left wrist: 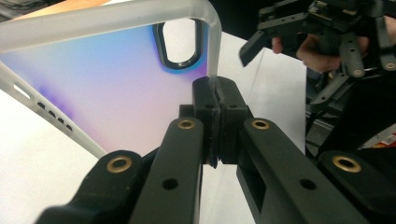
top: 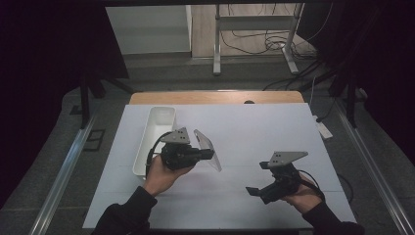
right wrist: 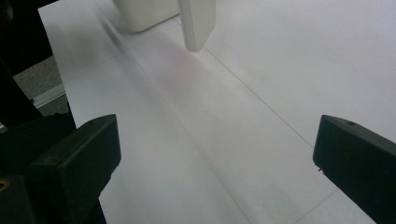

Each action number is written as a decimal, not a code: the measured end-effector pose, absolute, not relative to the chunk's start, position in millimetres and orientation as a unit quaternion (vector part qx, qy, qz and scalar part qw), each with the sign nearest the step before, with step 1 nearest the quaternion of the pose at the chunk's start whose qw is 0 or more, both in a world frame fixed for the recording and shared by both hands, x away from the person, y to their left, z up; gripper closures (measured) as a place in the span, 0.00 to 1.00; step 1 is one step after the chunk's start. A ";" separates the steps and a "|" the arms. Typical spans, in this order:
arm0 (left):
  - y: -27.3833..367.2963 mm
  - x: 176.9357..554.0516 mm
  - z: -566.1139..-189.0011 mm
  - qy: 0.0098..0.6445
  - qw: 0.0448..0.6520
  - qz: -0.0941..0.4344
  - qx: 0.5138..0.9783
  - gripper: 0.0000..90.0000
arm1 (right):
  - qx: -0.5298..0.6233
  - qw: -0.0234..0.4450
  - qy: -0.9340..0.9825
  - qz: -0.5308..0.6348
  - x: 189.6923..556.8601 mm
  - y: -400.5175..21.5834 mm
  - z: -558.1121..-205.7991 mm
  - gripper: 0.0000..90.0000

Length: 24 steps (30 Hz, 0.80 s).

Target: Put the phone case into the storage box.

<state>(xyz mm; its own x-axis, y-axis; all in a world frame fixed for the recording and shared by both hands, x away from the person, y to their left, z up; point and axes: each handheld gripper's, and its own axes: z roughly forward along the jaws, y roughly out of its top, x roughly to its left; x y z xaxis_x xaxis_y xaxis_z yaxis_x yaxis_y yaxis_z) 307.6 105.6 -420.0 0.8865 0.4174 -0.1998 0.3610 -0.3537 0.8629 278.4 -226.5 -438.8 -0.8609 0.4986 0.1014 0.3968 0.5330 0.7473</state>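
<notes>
Black left gripper (left wrist: 212,121) is clamped on the rim of a translucent frosted plastic phone case (left wrist: 107,88), held above the white table (top: 254,132). The thin edge grip could slip. The right gripper (right wrist: 215,154) is held wide open.

One white tray (top: 155,128), one translucent phone case (top: 207,148), apparently, and two tools, left (top: 211,153) and right (top: 257,177), on one table (top: 264,132).
</notes>
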 end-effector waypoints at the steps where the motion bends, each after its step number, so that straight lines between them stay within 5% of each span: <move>1: 105.7 308.6 -419.8 0.239 0.516 0.028 0.822 0.98 | 0.259 0.062 0.873 0.410 277.9 -228.0 -438.8 0.01; 24: 112.9 329.5 -406.5 0.271 0.494 0.064 0.824 0.98 | 0.305 0.106 0.857 0.402 263.0 -263.0 -440.3 0.00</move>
<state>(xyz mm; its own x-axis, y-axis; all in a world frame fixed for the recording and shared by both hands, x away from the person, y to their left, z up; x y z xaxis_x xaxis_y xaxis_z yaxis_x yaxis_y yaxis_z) 329.5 112.9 -406.5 0.8448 0.5098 -0.1625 0.3838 -0.3657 0.8479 263.0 -263.0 -440.3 -0.7921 0.6071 0.0637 0.4373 0.4916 0.7531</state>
